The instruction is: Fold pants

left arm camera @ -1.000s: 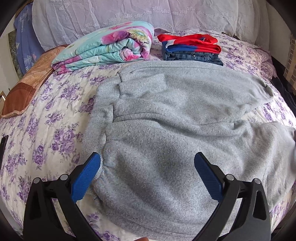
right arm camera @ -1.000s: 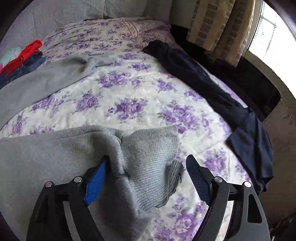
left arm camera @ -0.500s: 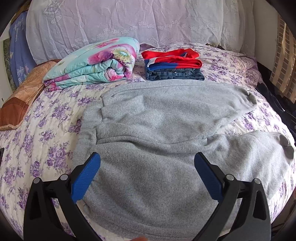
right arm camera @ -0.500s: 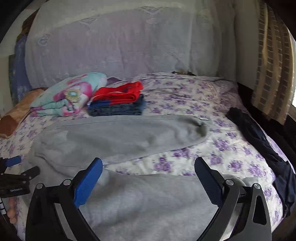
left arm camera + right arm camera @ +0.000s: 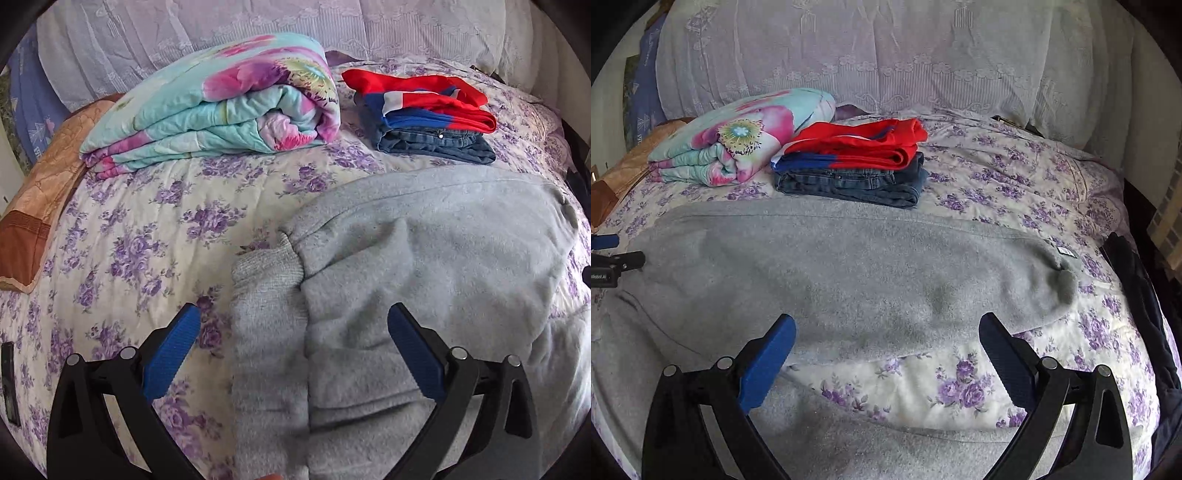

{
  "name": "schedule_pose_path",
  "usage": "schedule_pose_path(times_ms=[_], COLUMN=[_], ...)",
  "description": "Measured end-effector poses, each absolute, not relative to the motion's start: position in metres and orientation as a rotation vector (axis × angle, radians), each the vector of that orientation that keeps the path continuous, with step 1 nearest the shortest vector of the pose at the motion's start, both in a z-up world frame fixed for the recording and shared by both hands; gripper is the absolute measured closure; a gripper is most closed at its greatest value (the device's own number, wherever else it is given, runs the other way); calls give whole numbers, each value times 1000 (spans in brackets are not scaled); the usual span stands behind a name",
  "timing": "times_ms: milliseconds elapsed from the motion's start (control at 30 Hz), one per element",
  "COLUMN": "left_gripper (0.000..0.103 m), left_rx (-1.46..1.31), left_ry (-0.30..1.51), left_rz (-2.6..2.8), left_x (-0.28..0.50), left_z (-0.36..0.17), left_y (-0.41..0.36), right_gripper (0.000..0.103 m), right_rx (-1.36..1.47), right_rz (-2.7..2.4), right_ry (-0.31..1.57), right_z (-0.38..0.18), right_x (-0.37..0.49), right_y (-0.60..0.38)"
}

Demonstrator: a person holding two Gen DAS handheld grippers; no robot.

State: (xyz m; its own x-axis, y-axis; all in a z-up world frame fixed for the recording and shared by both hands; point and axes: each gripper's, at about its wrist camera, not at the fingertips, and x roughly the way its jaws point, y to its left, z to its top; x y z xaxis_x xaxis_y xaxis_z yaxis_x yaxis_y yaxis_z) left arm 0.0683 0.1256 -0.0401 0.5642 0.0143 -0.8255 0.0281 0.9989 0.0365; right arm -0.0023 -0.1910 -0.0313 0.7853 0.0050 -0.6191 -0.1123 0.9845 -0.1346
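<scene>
Grey fleece pants lie spread flat on the flowered bedspread. In the left wrist view the ribbed waistband runs between my fingers. My left gripper is open and empty just above it. In the right wrist view the far leg stretches to the right and ends in a cuff. The near leg lies along the bottom. My right gripper is open and empty over the gap between the legs. The left gripper's tip shows at the left edge.
A folded flowered quilt and a stack of folded red, blue and denim clothes lie at the back by the lace-covered pillows. An orange pillow is at the left. A dark garment lies at the right edge.
My left gripper has moved left, from over the seat to the waistband. My right gripper left the near cuff, swung up and now hovers between the legs. Both stay open.
</scene>
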Motion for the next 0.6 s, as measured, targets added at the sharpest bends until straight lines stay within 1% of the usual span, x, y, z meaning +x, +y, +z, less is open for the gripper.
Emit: schedule_pose_path(times_ms=[167, 200, 233, 333, 367, 500, 533, 567, 600], left_gripper=[5, 12, 33, 47, 49, 50, 46, 40, 37], left_rx=[78, 90, 92, 40, 46, 30, 36, 62, 102], left_ry=[1018, 1016, 1023, 1015, 1002, 953, 965, 1004, 1035], left_rz=[-61, -60, -63, -60, -38, 6, 26, 39, 40], left_x=[109, 115, 119, 119, 117, 115, 119, 124, 126], left_z=[-55, -59, -62, -60, -55, -39, -45, -57, -68], left_y=[123, 122, 122, 127, 128, 136, 138, 136, 131], right_gripper=[3, 3, 3, 3, 3, 3, 3, 3, 3], right_rx=[-172, -176, -178, -179, -175, -141, -139, -141, -149], right_rz=[98, 103, 104, 100, 101, 106, 105, 103, 99], right_ry=[638, 634, 631, 622, 619, 652, 695, 751, 803], right_z=[-26, -25, -24, -20, -18, -23, -31, -40, -48], right_x=[-8, -9, -11, -13, -13, 1, 10, 22, 34], right_y=[-186, -186, -186, -190, -193, -207, -210, -212, -215])
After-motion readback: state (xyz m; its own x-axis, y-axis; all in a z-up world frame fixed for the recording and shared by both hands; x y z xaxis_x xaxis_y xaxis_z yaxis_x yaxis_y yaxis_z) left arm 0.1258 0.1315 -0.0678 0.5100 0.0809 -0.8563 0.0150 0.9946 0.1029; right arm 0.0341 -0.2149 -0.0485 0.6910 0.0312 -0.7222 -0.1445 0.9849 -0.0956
